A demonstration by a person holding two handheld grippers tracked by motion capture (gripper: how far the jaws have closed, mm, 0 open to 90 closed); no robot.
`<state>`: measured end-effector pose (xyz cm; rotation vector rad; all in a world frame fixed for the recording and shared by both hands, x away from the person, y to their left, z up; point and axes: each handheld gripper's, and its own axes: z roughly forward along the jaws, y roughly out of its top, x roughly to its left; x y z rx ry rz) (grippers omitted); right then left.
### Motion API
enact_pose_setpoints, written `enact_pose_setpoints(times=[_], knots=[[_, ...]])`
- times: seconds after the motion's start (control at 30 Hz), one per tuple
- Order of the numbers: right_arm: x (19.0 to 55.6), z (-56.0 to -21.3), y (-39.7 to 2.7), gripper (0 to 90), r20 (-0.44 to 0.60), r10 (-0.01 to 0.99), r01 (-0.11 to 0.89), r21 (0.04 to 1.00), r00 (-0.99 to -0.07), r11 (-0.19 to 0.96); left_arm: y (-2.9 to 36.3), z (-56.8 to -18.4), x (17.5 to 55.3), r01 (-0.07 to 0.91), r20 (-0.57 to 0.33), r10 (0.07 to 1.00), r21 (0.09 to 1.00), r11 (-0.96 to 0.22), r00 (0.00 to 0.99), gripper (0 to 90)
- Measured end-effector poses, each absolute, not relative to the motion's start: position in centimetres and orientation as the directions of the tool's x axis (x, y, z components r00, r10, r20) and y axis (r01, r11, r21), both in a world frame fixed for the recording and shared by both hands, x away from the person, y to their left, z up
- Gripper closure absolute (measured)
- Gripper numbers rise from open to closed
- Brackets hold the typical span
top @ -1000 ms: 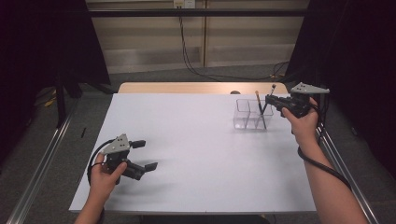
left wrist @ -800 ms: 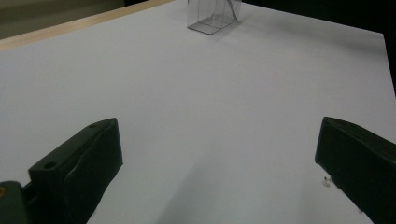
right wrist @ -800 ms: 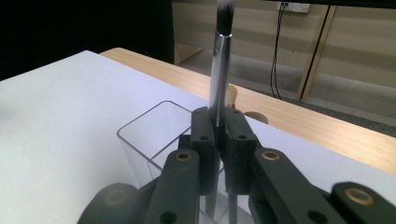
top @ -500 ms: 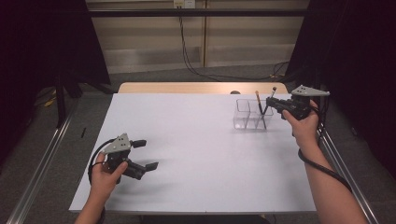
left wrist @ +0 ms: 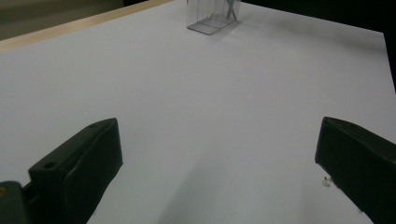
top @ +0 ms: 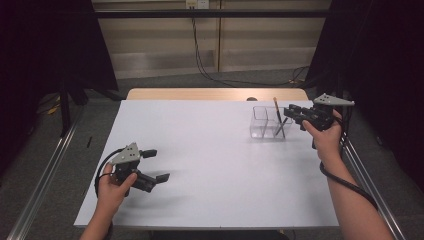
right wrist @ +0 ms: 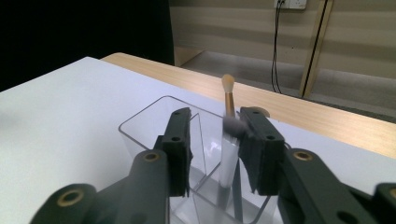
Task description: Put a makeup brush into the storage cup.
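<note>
Hidden and cut-off parts first. In the left gripper view the box [left wrist: 214, 16] is cropped by the top edge at 12 o'clock, so only its lower part shows; a dark handle end inside is too small to read. In the right gripper view the brush [right wrist: 227, 100] is motion-blurred below its pale tip, the lower shaft smears into a grey streak behind the clear wall, and whether it touches either pad is hard to tell. A second dark stick stands in the same cell, low down, identity unclear. In the high view a small dark round thing [top: 252, 99] sits on the wooden strip at 12 o'clock of the box, too small to name.

Counts: one table [top: 210, 165], white top; one clear box [top: 270, 123] with two cells visible in the high view, at 2 o'clock on the table; one brush [top: 276, 114] standing tilted in the right-hand cell, tip up; two grippers; two hands.

Left gripper [top: 156, 165] hangs at 8 o'clock of the table, well apart from the box, jaws wide with bare table between them. Right gripper [top: 289, 114] is at 3 o'clock of the box, just beside its rim. Its jaws have just been opening; they stand narrow but parted, the brush shaft between them, right gripper [right wrist: 215, 144] pads not clearly pressing it.
</note>
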<state>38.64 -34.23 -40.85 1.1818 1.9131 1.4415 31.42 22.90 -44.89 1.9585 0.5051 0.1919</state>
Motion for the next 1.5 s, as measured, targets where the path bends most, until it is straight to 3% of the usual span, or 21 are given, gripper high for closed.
enact_pose_setpoints(times=[0.8,1.13,1.5], knots=[[37.5,-41.8,-34.0,10.8,0.155,0.862,0.374,0.926,-0.482,0.043,22.8,-44.8,31.4,0.26,-0.09,0.429,0.897,-0.357,0.899,0.6],[36.6,-42.2,-33.8,3.9,0.15,0.866,0.365,0.93,-0.477,0.04,23.0,-44.8,31.2,0.258,-0.088,0.434,0.901,-0.349,0.897,0.6],[35.7,-42.1,-33.2,3.1,0.134,0.862,0.346,0.937,-0.49,0.051,23.2,-44.8,31.2,0.261,-0.097,0.436,0.905,-0.335,0.895,0.6]])
